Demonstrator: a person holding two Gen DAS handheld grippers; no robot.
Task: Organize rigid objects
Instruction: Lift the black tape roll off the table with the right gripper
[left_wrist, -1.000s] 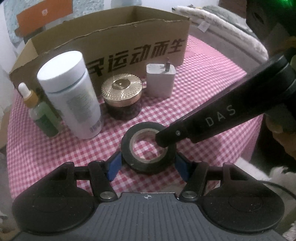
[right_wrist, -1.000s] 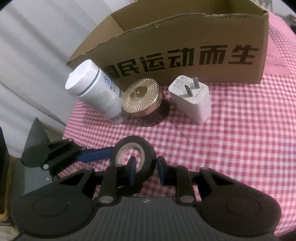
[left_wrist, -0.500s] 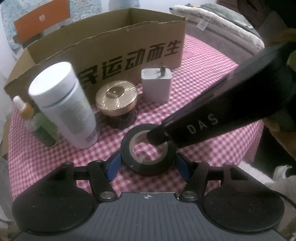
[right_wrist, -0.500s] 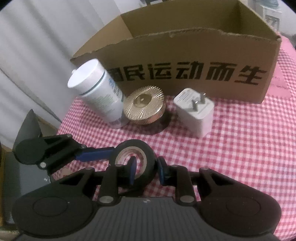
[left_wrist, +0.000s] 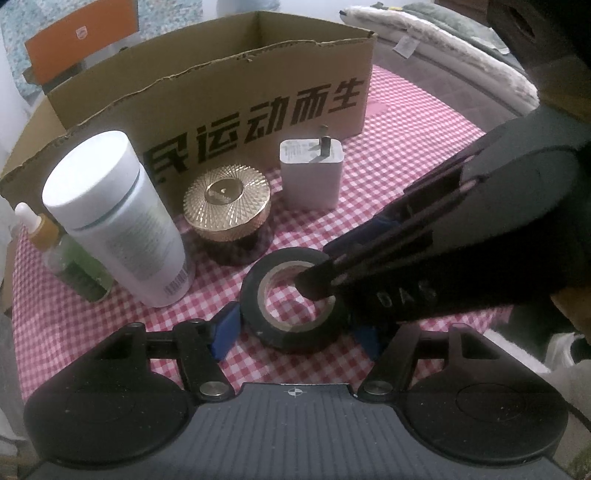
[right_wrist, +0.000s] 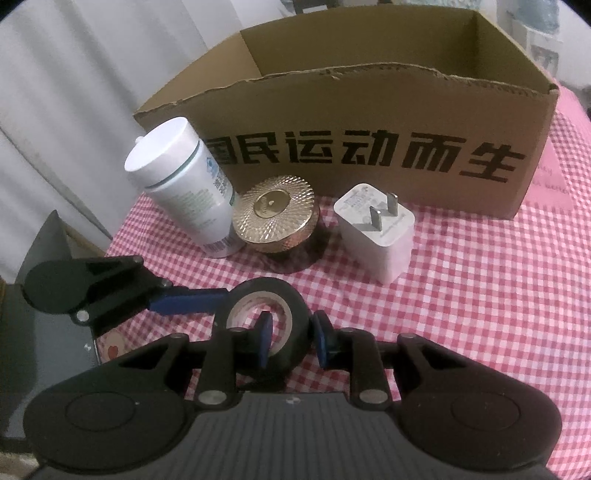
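Right gripper is clamped on the tape roll's wall, left gripper straddles it, jaws apart and just widened. Next, I'd guess: lift it into the far cardboard box.

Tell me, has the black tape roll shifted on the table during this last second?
Yes, slightly. The black tape roll has edged toward the gold-lidded jar. The strip of checked cloth between them has narrowed in both views.

Bottle, gold jar and charger block the way to the box; open cloth on the right.
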